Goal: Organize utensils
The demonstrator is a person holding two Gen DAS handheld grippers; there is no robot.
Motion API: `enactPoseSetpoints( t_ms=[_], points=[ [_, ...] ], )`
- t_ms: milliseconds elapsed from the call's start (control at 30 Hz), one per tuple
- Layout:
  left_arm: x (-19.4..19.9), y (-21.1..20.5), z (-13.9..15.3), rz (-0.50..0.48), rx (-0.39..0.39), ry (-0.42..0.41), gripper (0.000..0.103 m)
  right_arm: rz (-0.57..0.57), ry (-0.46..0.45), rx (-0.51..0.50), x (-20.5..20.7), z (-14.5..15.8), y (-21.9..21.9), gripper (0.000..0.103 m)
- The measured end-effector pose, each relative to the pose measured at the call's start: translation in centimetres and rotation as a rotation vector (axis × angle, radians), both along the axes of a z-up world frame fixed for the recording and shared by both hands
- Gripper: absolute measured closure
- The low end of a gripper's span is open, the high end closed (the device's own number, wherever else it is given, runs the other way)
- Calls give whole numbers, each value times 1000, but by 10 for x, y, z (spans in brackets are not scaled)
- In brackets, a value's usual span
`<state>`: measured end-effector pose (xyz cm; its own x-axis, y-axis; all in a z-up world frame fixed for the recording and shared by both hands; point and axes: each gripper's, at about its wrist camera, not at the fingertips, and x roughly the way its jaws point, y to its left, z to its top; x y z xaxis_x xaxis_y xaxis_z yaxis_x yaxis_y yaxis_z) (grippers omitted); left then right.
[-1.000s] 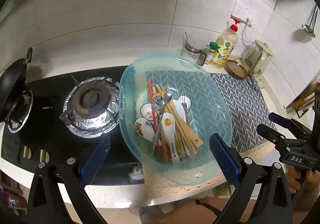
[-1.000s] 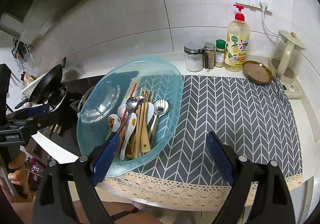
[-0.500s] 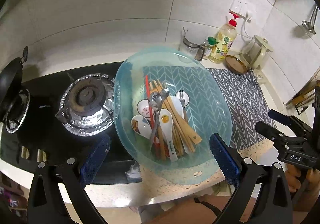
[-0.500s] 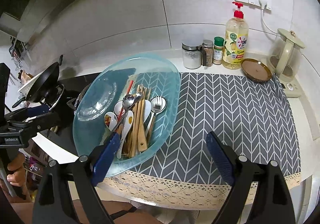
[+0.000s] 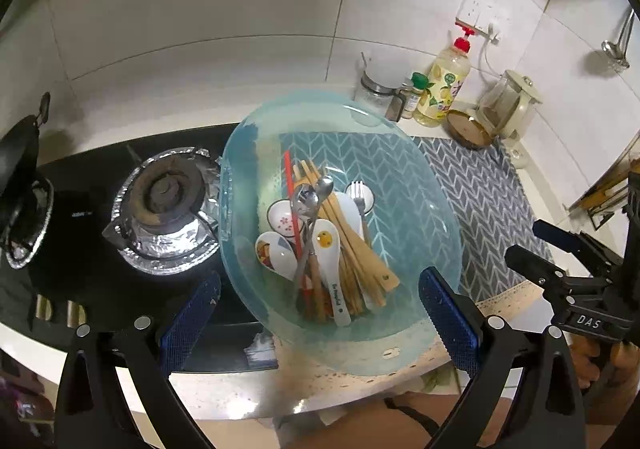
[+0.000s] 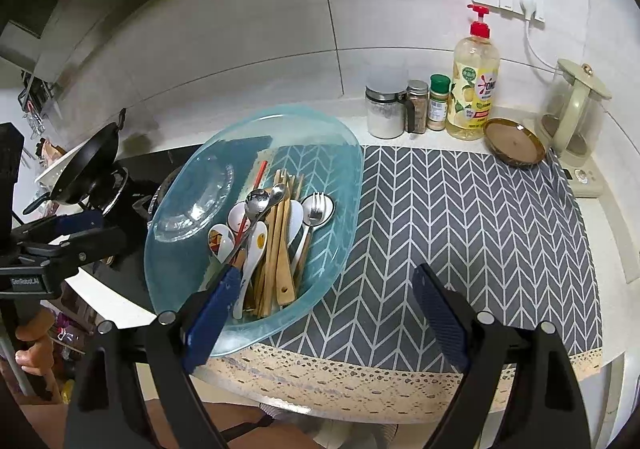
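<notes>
The surface (image 6: 600,233) is carrying a grey chevron mat (image 6: 472,233), and a big blue-glass platter (image 6: 340,233) is lying half on its left end, half toward the stove (image 5: 160,209). The utensils (image 6: 276,237) are piling up inside it: wooden spatulas, ceramic spoons, a fork. I'm holding my left tool (image 5: 320,313) and right tool (image 6: 324,313) wide apart, both gripping nothing.

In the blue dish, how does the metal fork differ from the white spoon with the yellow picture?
The metal fork is shiny steel with tines; the white spoon is glossy white, apparently ceramic, with a rounded bowl and a yellow picture. The fork lies at the pile's right edge, the spoon nearer the left. Both lie in the blue dish, handles toward the counter's front edge.
</notes>
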<state>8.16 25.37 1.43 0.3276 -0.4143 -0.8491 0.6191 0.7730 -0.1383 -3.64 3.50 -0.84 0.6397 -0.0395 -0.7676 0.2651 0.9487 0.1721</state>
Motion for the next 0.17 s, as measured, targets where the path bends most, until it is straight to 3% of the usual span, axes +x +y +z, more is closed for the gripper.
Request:
enactPoseSetpoints(
  t_ms=[167],
  points=[
    [2,-2,-2,-2,15,10,4,5,9,5,2,-2,-1,17]
  ],
)
